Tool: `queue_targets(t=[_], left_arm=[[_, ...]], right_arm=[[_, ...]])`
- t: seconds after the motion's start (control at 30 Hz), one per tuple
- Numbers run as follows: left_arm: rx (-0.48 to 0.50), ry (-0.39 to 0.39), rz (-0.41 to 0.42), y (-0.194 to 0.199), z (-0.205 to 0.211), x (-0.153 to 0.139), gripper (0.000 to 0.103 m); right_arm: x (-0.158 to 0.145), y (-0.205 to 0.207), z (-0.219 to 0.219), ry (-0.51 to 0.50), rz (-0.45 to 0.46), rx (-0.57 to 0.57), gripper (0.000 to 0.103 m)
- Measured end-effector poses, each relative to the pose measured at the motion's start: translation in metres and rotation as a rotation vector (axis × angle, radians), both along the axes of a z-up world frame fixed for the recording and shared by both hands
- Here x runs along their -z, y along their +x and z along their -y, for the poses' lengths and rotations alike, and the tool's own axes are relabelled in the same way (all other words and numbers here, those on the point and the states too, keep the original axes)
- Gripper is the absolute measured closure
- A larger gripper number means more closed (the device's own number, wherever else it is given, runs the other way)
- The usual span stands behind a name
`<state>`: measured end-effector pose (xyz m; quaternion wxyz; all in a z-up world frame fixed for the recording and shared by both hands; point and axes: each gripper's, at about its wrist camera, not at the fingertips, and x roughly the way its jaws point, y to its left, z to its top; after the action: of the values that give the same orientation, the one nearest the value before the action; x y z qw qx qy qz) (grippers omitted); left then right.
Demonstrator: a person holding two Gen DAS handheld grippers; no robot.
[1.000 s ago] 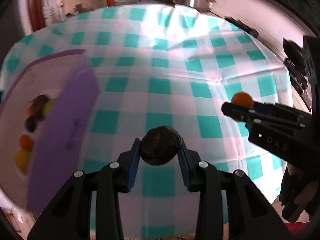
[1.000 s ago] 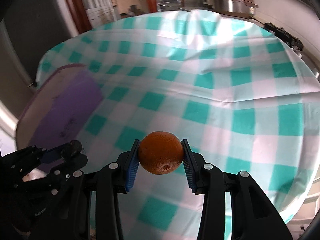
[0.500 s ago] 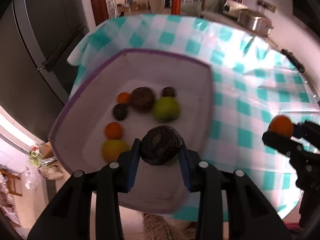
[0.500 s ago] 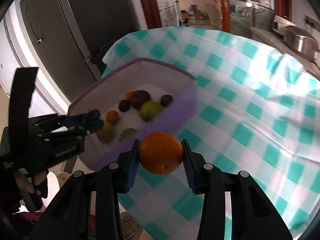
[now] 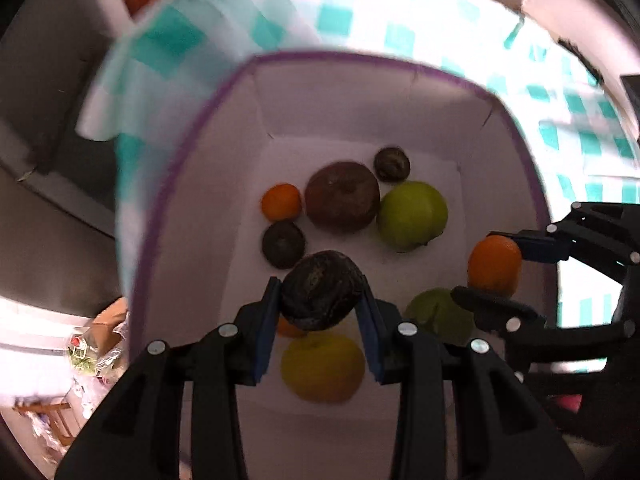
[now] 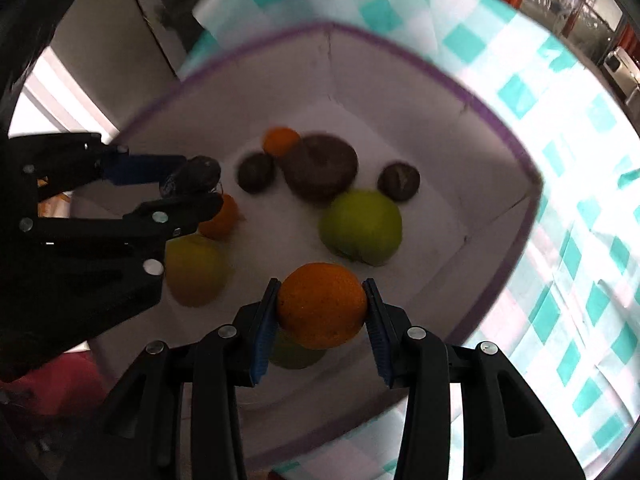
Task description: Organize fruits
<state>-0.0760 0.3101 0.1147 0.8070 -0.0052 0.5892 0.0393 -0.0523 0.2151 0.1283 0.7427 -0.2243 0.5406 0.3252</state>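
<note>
My left gripper [image 5: 320, 300] is shut on a dark wrinkled fruit [image 5: 322, 290] and holds it above the inside of the purple-rimmed white box [image 5: 192, 140]. My right gripper [image 6: 322, 312] is shut on an orange [image 6: 322, 306], also above the box [image 6: 500, 128]. The box holds several fruits: a large brown one [image 5: 342, 202], a green apple [image 5: 412, 216], a small orange [image 5: 280, 202], small dark ones and a yellow fruit [image 5: 322, 368]. The right gripper with its orange [image 5: 494, 266] shows in the left wrist view; the left gripper [image 6: 192, 188] shows in the right wrist view.
The box stands at the edge of a table with a teal-and-white checked cloth [image 6: 580, 240]. A dark fridge [image 5: 36, 120] stands beyond the table edge. Clutter lies on the floor [image 5: 92, 352] below.
Both grippers have swung from over the checked cloth to over the box, each with its fruit still held. The box's inside now fills both views.
</note>
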Motion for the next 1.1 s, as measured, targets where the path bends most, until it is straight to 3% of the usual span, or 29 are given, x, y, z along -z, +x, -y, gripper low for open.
queue_targets(t=[0.2,0.43,0.57,0.7,0.73,0.77,0.83,0.9,0.97,1.1], left_arm=[[0.040,-0.110,-0.158,0.032,-0.003,0.046,0.065],[0.023,-0.163,-0.221,0.044,-0.018,0.064,0.063],[0.005,-0.205,-0.198,0.041,-0.029,0.061,0.055],[-0.014,-0.186,-0.181,0.040,-0.041,0.059,0.040],[-0.018,-0.195,-0.176,0.040,-0.043,0.058,0.037],[-0.019,-0.200,-0.172,0.039,-0.043,0.057,0.035],[-0.014,-0.202,-0.146,0.038,-0.044,0.052,0.029],[-0.009,-0.193,-0.106,0.035,-0.045,0.045,0.027],[-0.004,-0.185,-0.054,0.034,-0.044,0.034,0.022],[0.000,-0.108,0.108,0.018,-0.042,0.003,0.004]], right_arm=[[0.023,0.018,-0.017,-0.148,-0.021,0.035,0.061],[0.032,0.030,-0.031,-0.277,-0.009,0.047,0.061],[0.038,0.028,-0.041,-0.296,-0.018,0.026,0.061],[0.047,0.025,-0.047,-0.323,-0.031,0.004,0.060],[0.048,0.025,-0.048,-0.328,-0.030,0.000,0.055],[0.049,0.022,-0.051,-0.332,-0.027,-0.002,0.042],[0.048,0.022,-0.051,-0.326,-0.008,-0.002,0.036],[0.047,0.023,-0.050,-0.307,-0.007,-0.001,0.034],[0.042,0.022,-0.048,-0.289,0.017,-0.002,0.025],[0.021,0.021,-0.043,-0.203,0.069,0.008,0.022]])
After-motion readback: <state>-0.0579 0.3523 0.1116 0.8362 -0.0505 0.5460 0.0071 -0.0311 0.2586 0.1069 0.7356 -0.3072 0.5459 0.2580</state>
